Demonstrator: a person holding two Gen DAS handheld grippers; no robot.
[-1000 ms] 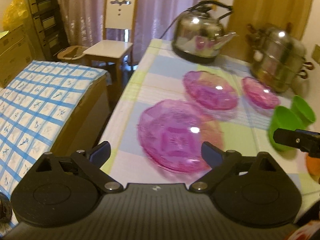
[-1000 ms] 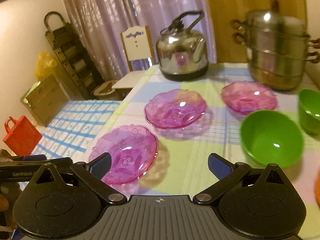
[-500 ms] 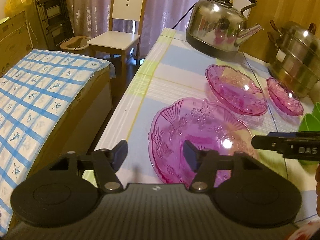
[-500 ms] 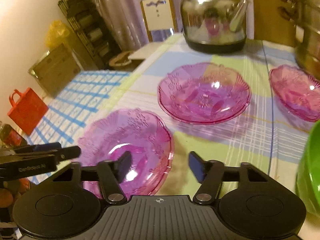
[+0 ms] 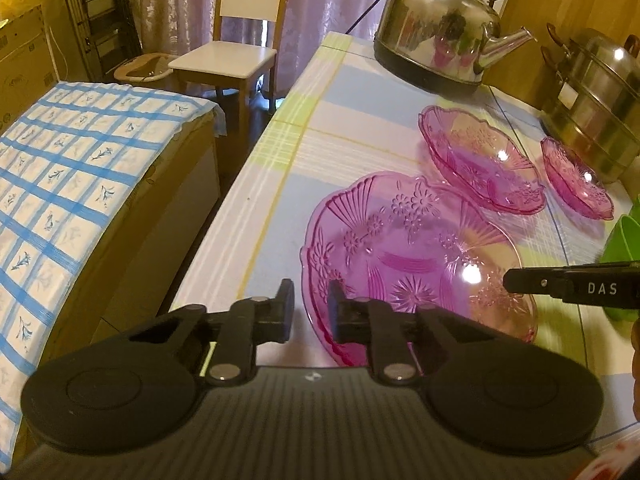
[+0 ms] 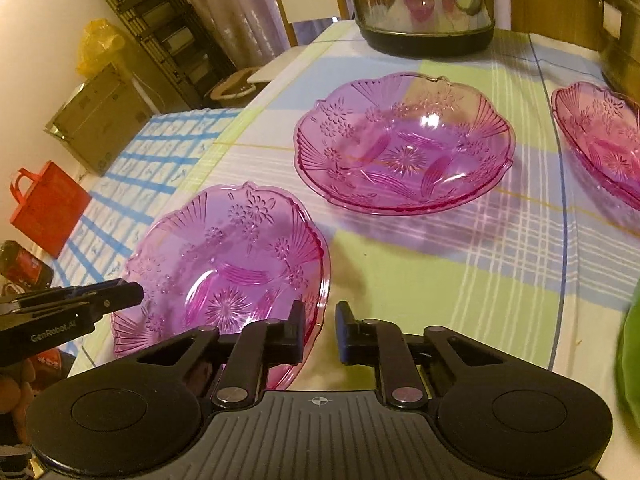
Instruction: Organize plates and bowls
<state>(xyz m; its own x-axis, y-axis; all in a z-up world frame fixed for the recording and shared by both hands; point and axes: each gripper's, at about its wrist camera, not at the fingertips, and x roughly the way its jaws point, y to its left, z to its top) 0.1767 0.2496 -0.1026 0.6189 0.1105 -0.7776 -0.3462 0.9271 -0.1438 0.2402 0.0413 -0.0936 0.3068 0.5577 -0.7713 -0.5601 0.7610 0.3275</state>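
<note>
A large pink glass plate (image 5: 412,256) lies at the near left of the table, also seen in the right wrist view (image 6: 224,268). My left gripper (image 5: 310,300) has its jaws closing tight on the plate's left rim, one finger inside and one outside. My right gripper (image 6: 319,320) pinches the opposite rim the same way. Each gripper shows in the other's view: the right gripper (image 5: 560,286) and the left gripper (image 6: 100,298). A second pink plate (image 6: 404,144) and a third (image 6: 600,136) lie farther back. A green bowl (image 5: 624,240) stands at the right.
A steel kettle (image 5: 440,28) and a steel steamer pot (image 5: 592,92) stand at the back of the table (image 5: 280,184). The table's left edge runs close to the held plate. Beyond it are a blue-checked bed (image 5: 60,168) and a white chair (image 5: 236,48).
Both grippers came down and forward to the near pink plate. Their jaws went from wide open to shut on its opposite rims.
</note>
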